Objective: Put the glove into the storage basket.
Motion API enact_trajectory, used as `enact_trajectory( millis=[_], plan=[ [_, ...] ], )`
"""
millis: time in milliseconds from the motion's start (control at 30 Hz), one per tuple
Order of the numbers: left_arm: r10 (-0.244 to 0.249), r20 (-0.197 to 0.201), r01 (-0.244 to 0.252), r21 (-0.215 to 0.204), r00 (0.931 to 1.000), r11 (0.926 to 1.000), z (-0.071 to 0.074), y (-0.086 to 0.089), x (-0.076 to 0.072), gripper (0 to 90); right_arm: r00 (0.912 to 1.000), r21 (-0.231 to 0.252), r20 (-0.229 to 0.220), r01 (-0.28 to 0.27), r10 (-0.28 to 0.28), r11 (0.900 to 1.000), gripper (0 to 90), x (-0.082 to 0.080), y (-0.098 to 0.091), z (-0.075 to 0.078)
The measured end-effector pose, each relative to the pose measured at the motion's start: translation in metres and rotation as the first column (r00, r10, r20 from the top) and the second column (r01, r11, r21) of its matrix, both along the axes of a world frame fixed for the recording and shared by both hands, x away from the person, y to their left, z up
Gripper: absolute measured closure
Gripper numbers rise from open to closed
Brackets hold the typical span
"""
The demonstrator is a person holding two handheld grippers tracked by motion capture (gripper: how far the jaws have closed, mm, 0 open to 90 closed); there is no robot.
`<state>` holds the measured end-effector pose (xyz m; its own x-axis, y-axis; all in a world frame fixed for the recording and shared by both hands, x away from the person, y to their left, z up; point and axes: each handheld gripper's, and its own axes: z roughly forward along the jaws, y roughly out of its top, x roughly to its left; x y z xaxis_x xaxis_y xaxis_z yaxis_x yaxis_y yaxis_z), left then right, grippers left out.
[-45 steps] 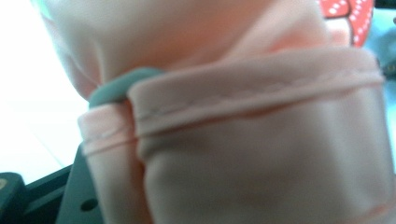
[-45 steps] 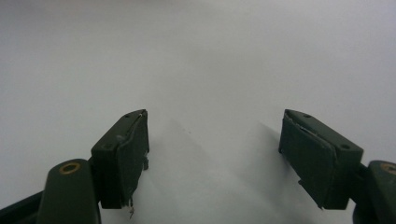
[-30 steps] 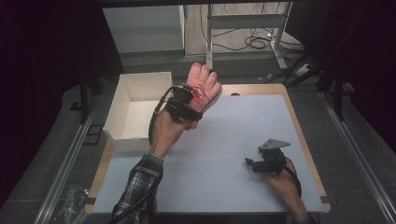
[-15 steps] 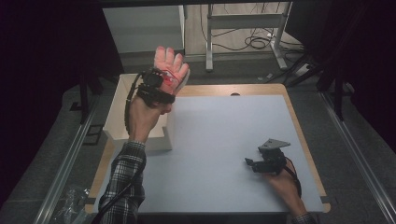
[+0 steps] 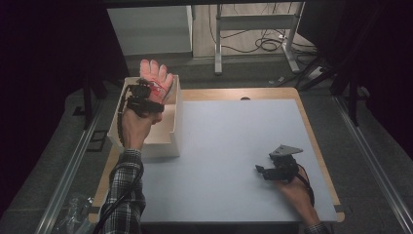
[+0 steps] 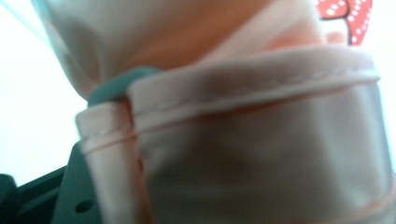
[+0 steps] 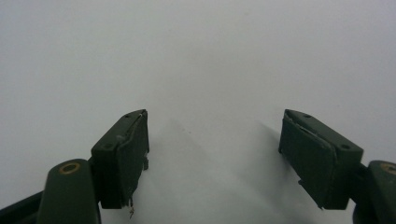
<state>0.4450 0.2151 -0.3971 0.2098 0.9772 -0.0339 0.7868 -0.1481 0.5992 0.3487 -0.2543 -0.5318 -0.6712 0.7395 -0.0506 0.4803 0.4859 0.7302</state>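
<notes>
A pink rubber glove with a red dotted patch stands fingers-up over the open white box at the table's back left. My left gripper is shut on its cuff, though its jaws have just been opening a little with the glove still between them. In the left gripper view the hemmed cuff drapes over a grey-green finger. My right gripper rests open on the pale mat at the front right, nothing between its fingers.
The wooden table edge frames the mat. Behind the table stand a white cabinet and a metal desk frame with cables on the floor. A crumpled plastic bag lies by the front left corner.
My left hand has carried the glove leftward and slightly down, from above the mat's back edge to over the white box. The right gripper has stayed put.
</notes>
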Motion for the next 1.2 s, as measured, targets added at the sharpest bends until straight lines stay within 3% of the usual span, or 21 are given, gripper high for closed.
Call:
enact_trajectory(
  millis=[167, 333, 500, 800, 1000, 1033, 1133, 1200],
  plan=[
    [0.014, -0.039, -0.014, 0.008, 0.9991, 0.9999, -0.026, 0.002, 0.009, 36.7, 1.0000, 0.000, 0.000, 0.000, 0.000, 1.0000, 24.4, 0.000, 0.000, 0.000],
    [0.022, -0.085, -0.020, 0.023, 0.9961, 0.9995, -0.044, 0.002, 0.018, 36.5, 1.0000, 0.000, 0.000, 0.000, 0.000, 1.0000, 24.3, 0.000, 0.000, 0.000],
    [0.018, -0.158, -0.010, 0.050, 0.9872, 0.9987, -0.056, -0.004, 0.028, 36.1, 1.0000, 0.000, 0.000, 0.000, 0.000, 1.0000, 24.3, 0.000, 0.000, 0.000],
    [0.029, -0.294, -0.009, 0.067, 0.9555, 0.9977, -0.076, -0.018, 0.050, 34.5, 1.0000, 0.000, 0.000, -0.001, 0.001, 1.0000, 24.3, 0.000, 0.000, 0.000],
    [0.013, -0.377, 0.012, 0.064, 0.9263, 0.9979, -0.088, -0.021, 0.062, 29.5, 1.0000, 0.000, 0.000, -0.001, 0.001, 1.0000, 24.2, 0.000, 0.000, 0.000],
    [0.009, -0.395, 0.015, 0.058, 0.9185, 0.9982, -0.090, -0.021, 0.063, 27.6, 1.0000, 0.000, 0.000, -0.001, 0.001, 1.0000, 24.2, 0.000, 0.000, 0.000],
    [0.008, -0.413, 0.021, 0.066, 0.9106, 0.9976, -0.094, -0.020, 0.064, 21.4, 1.0000, 0.000, 0.000, -0.001, 0.001, 1.0000, 24.2, 0.000, 0.000, 0.000],
    [-0.001, -0.412, 0.030, 0.064, 0.9113, 0.9975, -0.093, -0.019, 0.064, 17.3, 1.0000, 0.000, 0.000, -0.001, 0.001, 1.0000, 24.2, 0.000, 0.000, 0.000]
  ],
)
